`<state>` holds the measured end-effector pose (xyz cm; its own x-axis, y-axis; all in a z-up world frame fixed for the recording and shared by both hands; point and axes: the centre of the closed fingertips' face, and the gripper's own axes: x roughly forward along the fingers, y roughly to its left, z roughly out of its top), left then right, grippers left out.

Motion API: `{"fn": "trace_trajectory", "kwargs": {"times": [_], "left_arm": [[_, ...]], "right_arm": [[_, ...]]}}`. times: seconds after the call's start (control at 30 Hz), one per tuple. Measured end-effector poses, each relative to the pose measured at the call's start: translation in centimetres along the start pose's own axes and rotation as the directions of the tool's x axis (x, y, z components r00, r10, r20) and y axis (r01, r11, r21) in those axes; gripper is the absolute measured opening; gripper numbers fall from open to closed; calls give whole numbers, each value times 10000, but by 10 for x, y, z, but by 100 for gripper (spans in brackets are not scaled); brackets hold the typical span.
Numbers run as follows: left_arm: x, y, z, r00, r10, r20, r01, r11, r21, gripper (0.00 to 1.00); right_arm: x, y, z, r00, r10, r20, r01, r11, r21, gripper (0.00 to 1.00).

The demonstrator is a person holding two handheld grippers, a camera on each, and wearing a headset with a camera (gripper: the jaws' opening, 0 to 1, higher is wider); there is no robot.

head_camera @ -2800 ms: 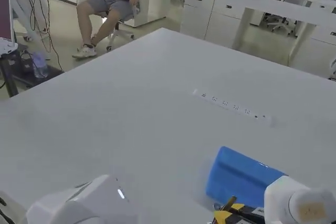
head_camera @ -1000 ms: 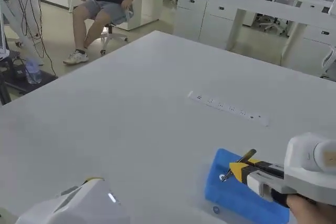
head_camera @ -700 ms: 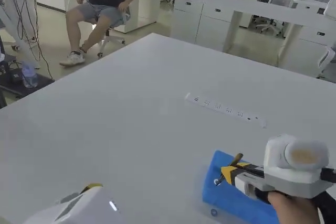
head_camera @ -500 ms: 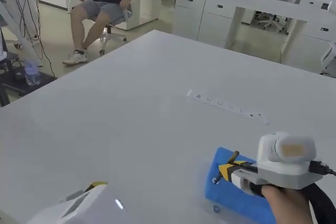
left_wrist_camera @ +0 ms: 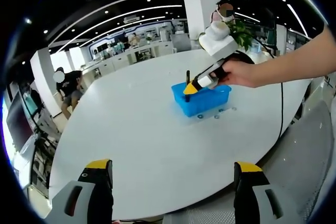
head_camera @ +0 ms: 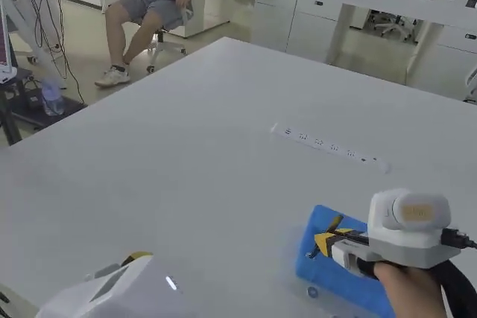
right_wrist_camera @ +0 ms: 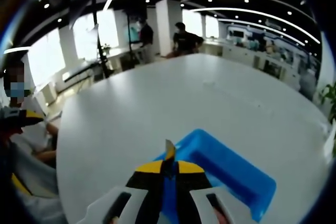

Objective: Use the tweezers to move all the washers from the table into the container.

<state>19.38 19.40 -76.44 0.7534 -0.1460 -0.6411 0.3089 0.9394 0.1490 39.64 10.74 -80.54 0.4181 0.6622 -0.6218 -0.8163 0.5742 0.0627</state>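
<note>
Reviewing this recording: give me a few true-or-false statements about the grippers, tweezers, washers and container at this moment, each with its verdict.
1. The right gripper is shut on the tweezers. True.
2. The container is red. False: it is blue.
3. The left gripper holds a washer. False: its jaws stand wide apart with nothing between them.
4. Washers lie on the table beside the container. True.
5. The power strip lies inside the container. False: it lies on the table, apart from the container.
</note>
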Motion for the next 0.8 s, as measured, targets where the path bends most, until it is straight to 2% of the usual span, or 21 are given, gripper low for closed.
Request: {"fn": "trace_trajectory", "kwargs": {"times": [0.13, 0.27, 0.5, 0.7, 0.8], "left_arm": [[0, 1, -3, 10000, 8, -98, -8, 10000, -15, 98], [-1, 3, -5, 9998, 84, -152, -85, 10000, -36, 99], [-4, 5, -1, 9998, 180, -20, -181, 9998, -82, 99], [-5, 4, 3, 9996, 246, 130, -245, 9997, -53, 99], [-5, 3, 4, 9997, 206, 121, -207, 9998, 25, 99]], "right_arm": [[-1, 1, 0, 9998, -68, -161, 61, 9992, -402, 4], [-3, 0, 3, 9998, -158, -105, 151, 9977, -656, 5], [-20, 1, 19, 9991, -153, 383, 181, 9972, -728, 4], [-37, 10, 28, 9976, -68, 686, 134, 9953, -954, 4], [-49, 10, 34, 9953, -26, 972, 100, 9971, -749, 4]]}}
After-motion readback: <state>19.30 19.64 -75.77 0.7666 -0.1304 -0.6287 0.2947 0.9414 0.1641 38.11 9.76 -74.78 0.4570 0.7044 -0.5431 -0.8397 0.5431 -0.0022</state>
